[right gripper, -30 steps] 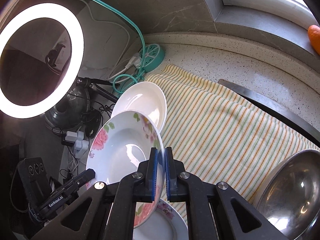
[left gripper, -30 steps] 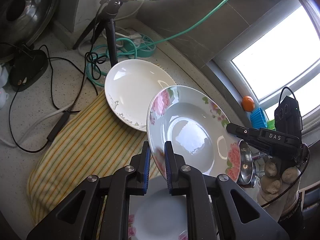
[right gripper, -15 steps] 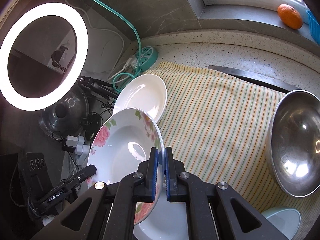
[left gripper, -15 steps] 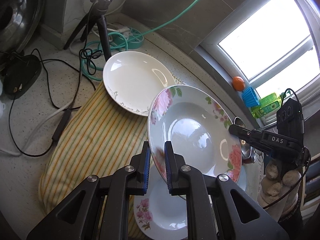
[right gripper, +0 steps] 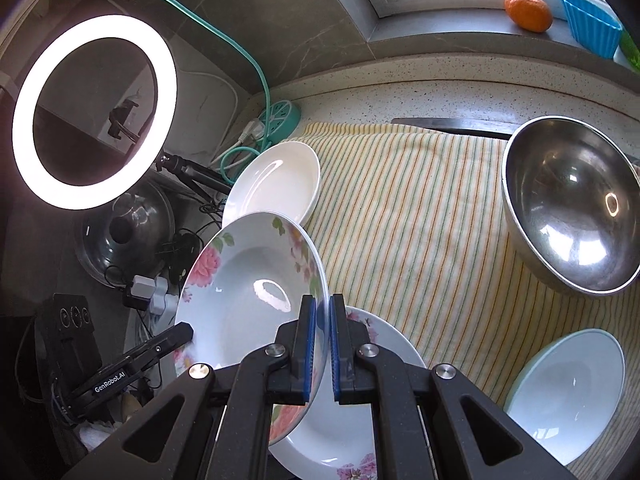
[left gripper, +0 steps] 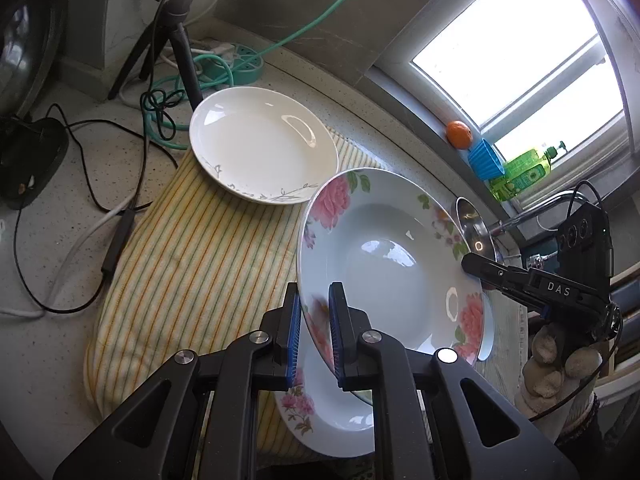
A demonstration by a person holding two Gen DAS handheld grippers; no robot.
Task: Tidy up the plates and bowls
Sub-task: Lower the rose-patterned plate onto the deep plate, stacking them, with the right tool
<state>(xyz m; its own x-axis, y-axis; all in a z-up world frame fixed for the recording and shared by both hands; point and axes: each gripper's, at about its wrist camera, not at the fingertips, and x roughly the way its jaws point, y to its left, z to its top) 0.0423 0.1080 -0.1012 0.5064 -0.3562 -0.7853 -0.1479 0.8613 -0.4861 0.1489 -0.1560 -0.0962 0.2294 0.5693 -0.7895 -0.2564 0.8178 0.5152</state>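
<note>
I am holding one floral plate between both tools, tilted up off the striped towel. My left gripper is pinching the plate's near rim, its blue pads closed down to the thickness of the china. My right gripper is clamping the opposite rim in the same way, jaws almost fully together on the edge. Directly beneath the raised plate, a second floral plate is lying flat on the towel. A plain white plate is sitting at the towel's far end, near the teal power strip. In the right wrist view a steel bowl and a pale blue bowl are resting on the towel to the right.
</note>
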